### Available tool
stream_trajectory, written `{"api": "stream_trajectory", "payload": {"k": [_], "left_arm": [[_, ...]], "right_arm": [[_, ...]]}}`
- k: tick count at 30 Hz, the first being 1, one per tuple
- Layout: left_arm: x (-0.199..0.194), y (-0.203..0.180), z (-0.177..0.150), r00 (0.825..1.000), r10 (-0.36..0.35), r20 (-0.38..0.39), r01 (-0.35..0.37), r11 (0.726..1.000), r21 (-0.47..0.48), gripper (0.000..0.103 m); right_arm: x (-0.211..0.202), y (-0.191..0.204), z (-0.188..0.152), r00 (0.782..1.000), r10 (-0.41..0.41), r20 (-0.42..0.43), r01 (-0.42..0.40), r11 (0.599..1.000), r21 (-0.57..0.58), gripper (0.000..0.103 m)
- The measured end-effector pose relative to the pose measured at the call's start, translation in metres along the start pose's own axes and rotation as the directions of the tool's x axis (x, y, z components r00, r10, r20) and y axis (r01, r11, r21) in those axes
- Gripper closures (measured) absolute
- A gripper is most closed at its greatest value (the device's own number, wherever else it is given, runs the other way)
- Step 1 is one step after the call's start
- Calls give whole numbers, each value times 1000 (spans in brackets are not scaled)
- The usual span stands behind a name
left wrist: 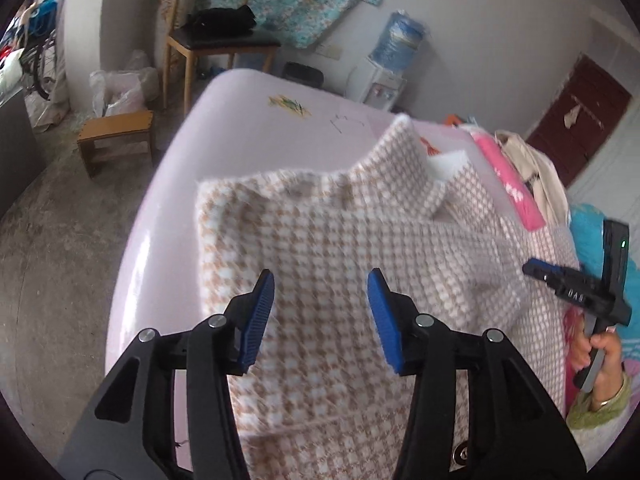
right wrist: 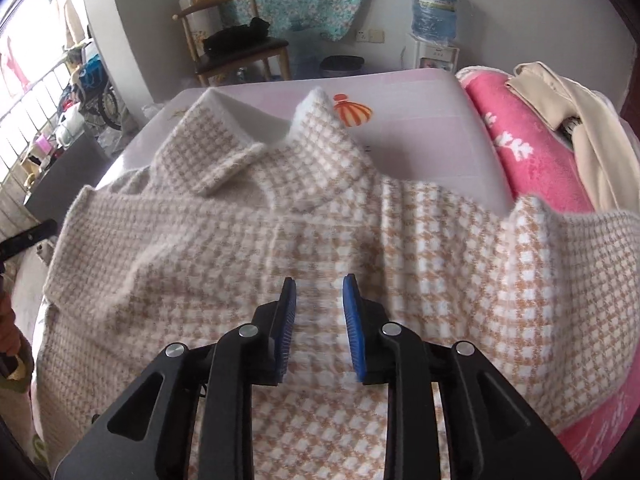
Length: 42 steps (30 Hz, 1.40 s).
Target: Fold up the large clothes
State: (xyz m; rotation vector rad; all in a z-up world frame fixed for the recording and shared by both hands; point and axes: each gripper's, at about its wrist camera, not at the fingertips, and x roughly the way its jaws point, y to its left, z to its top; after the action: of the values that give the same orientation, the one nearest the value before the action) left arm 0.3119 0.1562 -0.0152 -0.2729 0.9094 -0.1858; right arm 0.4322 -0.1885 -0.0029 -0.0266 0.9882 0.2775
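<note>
From my left wrist view, the checked coat is motion-blurred and its lower part runs off the bottom edge. My right hand is cut by the frame rim. The writing on the table is illegible.

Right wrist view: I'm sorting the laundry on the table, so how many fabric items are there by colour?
Beige-and-white checked garment: 1
Pink towel with white pattern: 1
Cream garment on the pink towel: 1
Total: 3
</note>
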Motion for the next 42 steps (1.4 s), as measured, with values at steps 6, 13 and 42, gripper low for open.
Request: {"api": "stream_trajectory", "payload": {"k": [6, 13, 42], "left_arm": [[28, -23, -30, 989, 134, -55, -126, 985, 121, 55], [26, -23, -31, 991, 116, -63, -106, 984, 142, 49], [41, -22, 21, 986, 164, -7, -163, 981, 108, 31]], "right_arm": [[25, 7, -16, 995, 6, -98, -7, 1000, -6, 72], [7, 9, -17, 992, -44, -117, 45, 999, -1, 69], [41, 42, 24, 999, -10, -43, 10, 1000, 0, 42]]}}
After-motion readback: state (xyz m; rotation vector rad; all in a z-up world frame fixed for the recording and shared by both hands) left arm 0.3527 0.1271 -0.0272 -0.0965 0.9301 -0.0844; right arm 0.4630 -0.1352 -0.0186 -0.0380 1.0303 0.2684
